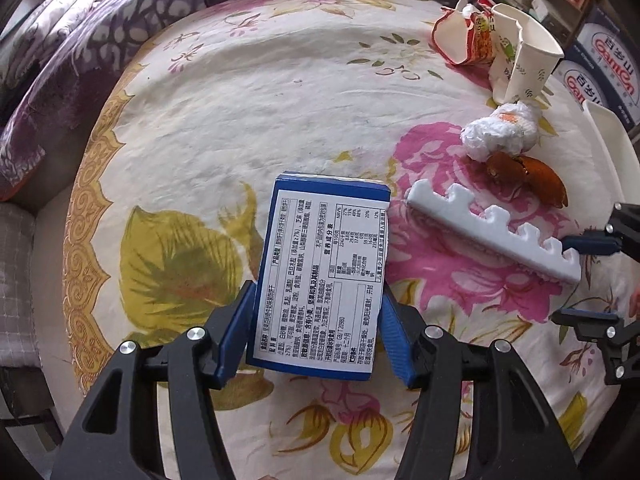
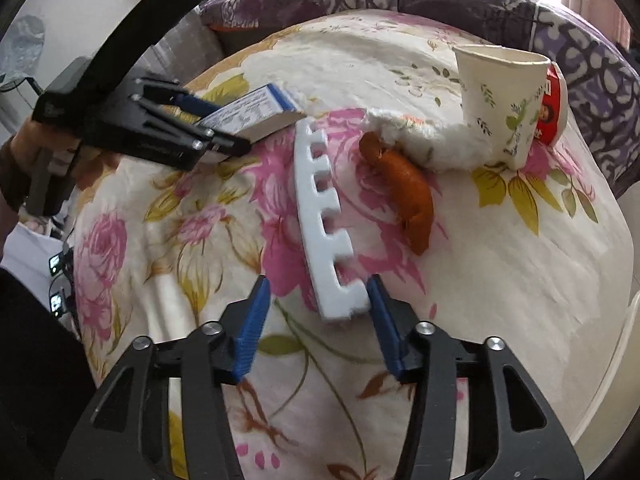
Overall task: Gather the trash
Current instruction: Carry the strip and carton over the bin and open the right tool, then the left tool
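Observation:
My left gripper (image 1: pixel 316 328) is shut on a blue food box (image 1: pixel 324 272) with a white label and holds it over the table; the box also shows in the right wrist view (image 2: pixel 256 114). My right gripper (image 2: pixel 318 320) is open, its jaws around the near end of a white notched foam strip (image 2: pixel 320 220) that lies on the cloth; the strip also shows in the left wrist view (image 1: pixel 492 228). Beyond it lie an orange peel (image 2: pixel 408 196), a crumpled white tissue (image 2: pixel 432 148), a paper cup (image 2: pixel 500 100) and a red-and-white wrapper (image 1: pixel 460 40).
A round table with a floral cloth (image 1: pixel 240 120) carries everything. A purple patterned sofa (image 1: pixel 100 52) curves behind it. Printed cartons (image 1: pixel 604 68) and a shelf stand at the right. A white chair back (image 1: pixel 608 140) is by the table's right edge.

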Demonstrator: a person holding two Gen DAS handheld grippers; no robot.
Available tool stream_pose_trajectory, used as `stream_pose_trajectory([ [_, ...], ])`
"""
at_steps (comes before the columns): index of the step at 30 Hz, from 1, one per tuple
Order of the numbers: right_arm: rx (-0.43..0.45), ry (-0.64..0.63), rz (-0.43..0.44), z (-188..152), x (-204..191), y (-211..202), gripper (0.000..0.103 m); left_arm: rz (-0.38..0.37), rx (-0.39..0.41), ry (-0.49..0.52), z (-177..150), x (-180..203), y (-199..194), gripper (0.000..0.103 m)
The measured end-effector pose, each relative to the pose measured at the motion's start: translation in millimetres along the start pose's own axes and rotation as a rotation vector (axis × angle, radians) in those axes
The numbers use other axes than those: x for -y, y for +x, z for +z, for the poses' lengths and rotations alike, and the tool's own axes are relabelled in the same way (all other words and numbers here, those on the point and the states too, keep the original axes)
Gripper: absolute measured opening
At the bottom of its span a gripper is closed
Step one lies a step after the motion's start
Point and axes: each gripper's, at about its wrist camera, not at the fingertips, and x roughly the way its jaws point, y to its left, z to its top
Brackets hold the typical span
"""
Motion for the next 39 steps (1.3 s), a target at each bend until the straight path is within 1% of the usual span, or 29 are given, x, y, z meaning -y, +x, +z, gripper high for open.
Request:
stream_pose_trajectory([
  [1, 0.013, 0.003, -0.009, 3.3, -1.0, 1.7, 0.05, 0.007, 0.002, -0.003, -0.6, 1.1, -0.4, 0.058],
  [2, 0.019, 0.003, -0.021, 5.5, -2.3, 2.7, 0.047, 0.012, 0.004, -0.006, -0.3, 2.6, -0.4, 0.058],
  [3, 0.021, 0.002, -0.036, 7.2, -3.9, 4.2, 0.03, 0.017, 0.005, -0.01, -0.9, 4.3, -1.6, 0.058],
  [4, 0.022, -0.001, -0.053, 8.2, -5.5, 5.0, 0.022, 0.023, 0.006, -0.016, -1.5, 5.1, -2.1, 0.057],
  [7, 0.033, 0.009, -0.083, 12.4, -9.0, 4.0, 0.022, 0.036, 0.008, -0.041, -6.8, 5.2, -5.2, 0.057],
  [10, 0.063, 0.011, -0.092, 13.6, -11.0, -4.1, 0.022, 0.037, 0.025, -0.096, -8.5, 1.1, -13.3, 0.057],
  [13, 0.125, 0.023, -0.109, 17.2, -12.1, -22.4, 0.022, 0.05, 0.068, -0.153, -9.3, -2.0, -27.9, 0.057],
  [16, 0.189, 0.042, -0.141, 18.9, -9.7, -41.6, 0.022, 0.061, 0.135, -0.222, -7.6, -1.8, -50.1, 0.057],
  [19, 0.243, 0.064, -0.182, 23.0, -7.8, -54.7, 0.022, 0.081, 0.196, -0.265, 2.4, 0.7, -68.2, 0.057],
  [23, 0.321, 0.109, -0.24, 20.0, -0.3, -78.8, 0.022, 0.103, 0.298, -0.327, 8.2, 10.7, -99.8, 0.057],
  [25, 0.355, 0.132, -0.264, 16.4, 5.8, -91.5, 0.022, 0.111, 0.331, -0.346, 12.5, 14.1, -107.7, 0.057],
  [27, 0.388, 0.163, -0.286, 14.1, 11.0, -102.7, 0.022, 0.134, 0.37, -0.364, 16.1, 17.4, -114.4, 0.057],
  [29, 0.416, 0.193, -0.308, 11.9, 16.6, -113.5, 0.022, 0.121, 0.398, -0.411, 14.0, 21.1, -119.3, 0.057],
  [30, 0.424, 0.205, -0.315, 11.7, 18.1, -116.8, 0.022, 0.111, 0.406, -0.445, 13.1, 23.6, -119.8, 0.057],
  [31, 0.433, 0.22, -0.323, 10.7, 20.4, -120.2, 0.022, 0.116, 0.411, -0.46, 13.3, 26.1, -120.1, 0.057],
  [33, 0.451, 0.257, -0.343, 8.4, 27.2, -127.5, 0.022, 0.154, 0.447, -0.471, 13.6, 37.2, -124.4, 0.057],
  [36, 0.469, 0.303, -0.363, 4.3, 36.8, -135.0, 0.022, 0.161, 0.505, -0.488, 15.0, 50.6, -135.2, 0.057],
  [39, 0.477, 0.338, -0.376, -0.1, 46.1, -140.9, 0.022, 0.162, 0.54, -0.5, 18.3, 61.6, -141.9, 0.057],
])
